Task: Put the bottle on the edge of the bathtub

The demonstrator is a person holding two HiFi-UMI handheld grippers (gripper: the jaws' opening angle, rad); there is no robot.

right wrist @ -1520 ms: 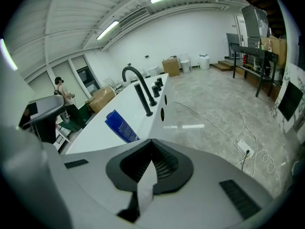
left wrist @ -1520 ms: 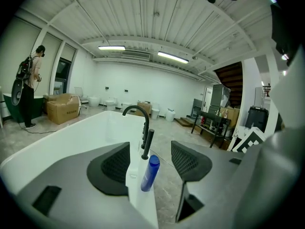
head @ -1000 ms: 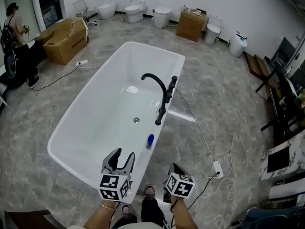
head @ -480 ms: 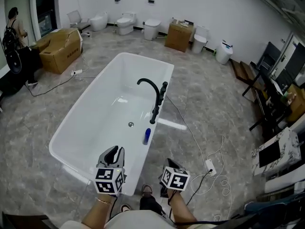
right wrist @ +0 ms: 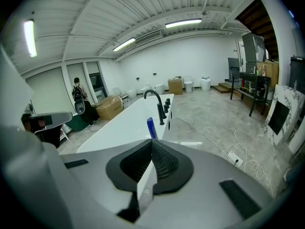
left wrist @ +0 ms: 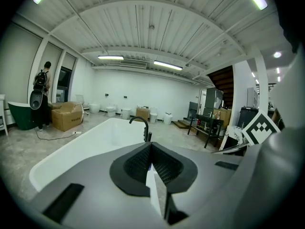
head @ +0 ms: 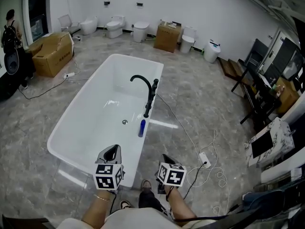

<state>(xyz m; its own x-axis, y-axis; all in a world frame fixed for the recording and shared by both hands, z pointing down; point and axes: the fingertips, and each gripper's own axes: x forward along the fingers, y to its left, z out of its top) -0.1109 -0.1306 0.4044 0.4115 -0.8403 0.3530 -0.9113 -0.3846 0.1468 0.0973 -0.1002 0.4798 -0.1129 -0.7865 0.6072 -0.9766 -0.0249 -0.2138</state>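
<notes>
Two grippers hang low near my body, and the bottle is ahead of both, well apart from them. It stands upright on the rim of the bathtub, on the side nearest to me, just in front of the black faucet; its long axis points up.

The left gripper has just been closing its jaws, and now they are together with nothing between them. The right gripper also has its jaws together and is empty.

In the right gripper view the bottle shows directly above the jaw tips, so this gripper points almost straight at it. The left gripper points more toward the inside of the bathtub. I judge the placing as done. If a correction is needed, the right gripper has the more direct line.
</notes>
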